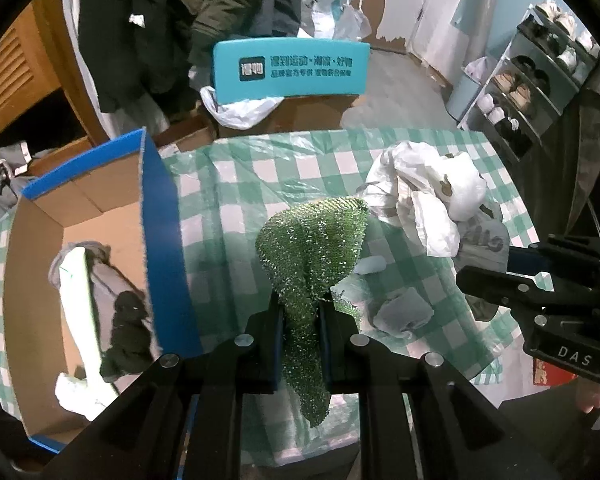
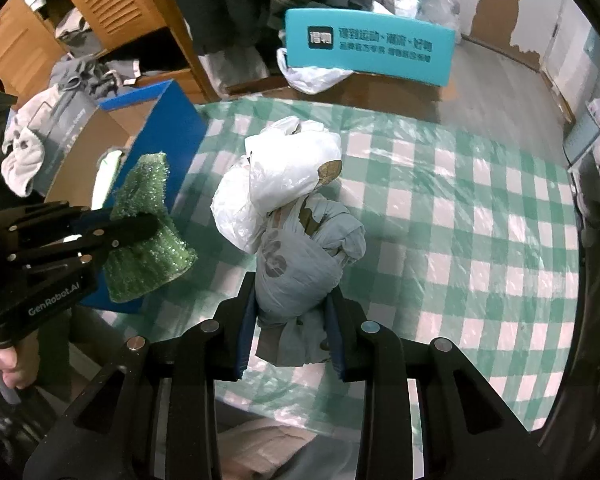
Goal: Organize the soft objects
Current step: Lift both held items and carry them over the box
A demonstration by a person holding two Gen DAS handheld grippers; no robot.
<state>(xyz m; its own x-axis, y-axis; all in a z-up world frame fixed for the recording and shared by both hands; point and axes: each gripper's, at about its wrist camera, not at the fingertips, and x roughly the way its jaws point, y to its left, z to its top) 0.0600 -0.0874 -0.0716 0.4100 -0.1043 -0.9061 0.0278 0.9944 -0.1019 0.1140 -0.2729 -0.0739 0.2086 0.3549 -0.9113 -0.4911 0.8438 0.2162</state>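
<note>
1. Left gripper (image 1: 300, 312) clamped on green sparkly cloth (image 1: 316, 240), lifted above checked tablecloth (image 1: 240, 176), beside blue cardboard box (image 1: 160, 208).
2. Right gripper (image 2: 292, 320) pinched on grey plastic bag (image 2: 300, 264); bag's lower end hidden between fingers.
3. Inside box: pale and dark fabrics (image 1: 96, 292), hard to identify.
4. White plastic bag (image 2: 284, 172) touching grey bag.

Dim indoor light, sharp, fisheye-warped edges

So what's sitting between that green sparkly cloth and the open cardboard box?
Only bare checked tablecloth. In the left wrist view the green cloth, pinched in the left gripper, hangs beside the box, whose blue wall faces it.
</note>
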